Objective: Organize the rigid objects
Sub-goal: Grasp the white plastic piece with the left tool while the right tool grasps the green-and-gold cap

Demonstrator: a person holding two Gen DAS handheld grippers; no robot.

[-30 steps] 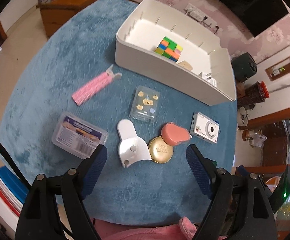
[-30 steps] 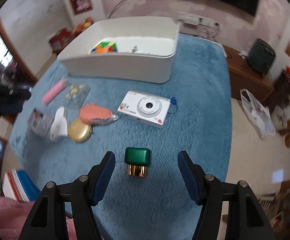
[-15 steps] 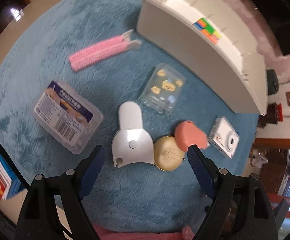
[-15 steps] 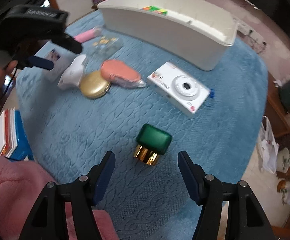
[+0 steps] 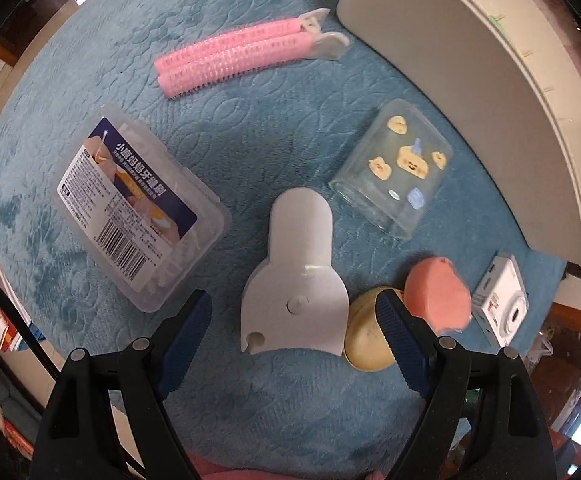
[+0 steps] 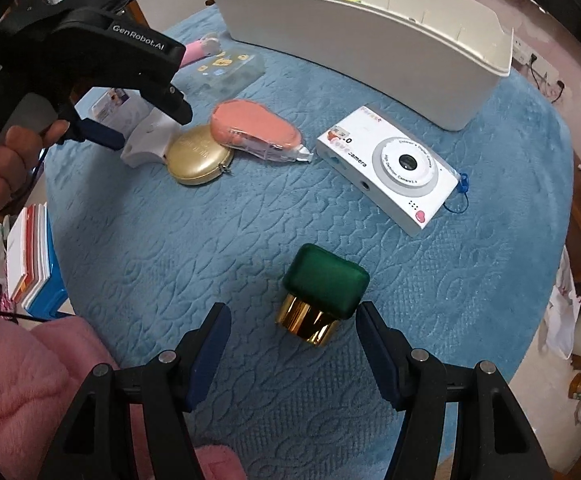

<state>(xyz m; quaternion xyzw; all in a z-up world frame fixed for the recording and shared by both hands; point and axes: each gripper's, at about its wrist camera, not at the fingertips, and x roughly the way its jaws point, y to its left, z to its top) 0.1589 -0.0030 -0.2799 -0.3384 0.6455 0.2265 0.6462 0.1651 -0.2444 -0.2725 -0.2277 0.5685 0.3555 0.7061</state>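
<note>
My left gripper [image 5: 290, 308] points straight down, open, low over the blue tablecloth. A white plastic piece [image 5: 294, 280] lies between its fingers, with no pad touching it. A gold compact [image 5: 370, 336] and a pink correction tape [image 5: 436, 300] sit by the right finger. My right gripper [image 6: 292, 314] is also open. A green-capped gold bottle [image 6: 324, 292] lies on its side just ahead of the fingertips, close to the right finger [image 6: 374, 340]. Neither gripper holds anything.
A white bin [image 6: 370, 48] stands at the back, a colourful cube inside. A white toy camera [image 6: 394, 172], a clear sticker case [image 5: 394, 172], a pink hair clip [image 5: 242, 56] and a labelled clear box [image 5: 138, 208] lie on the cloth. Books [image 6: 30, 256] are stacked beyond the table edge.
Both grippers have sunk toward the table and rolled. The white piece now lies between the left fingers; the green bottle is closer to the right fingers. The left gripper has come into the right wrist view.
</note>
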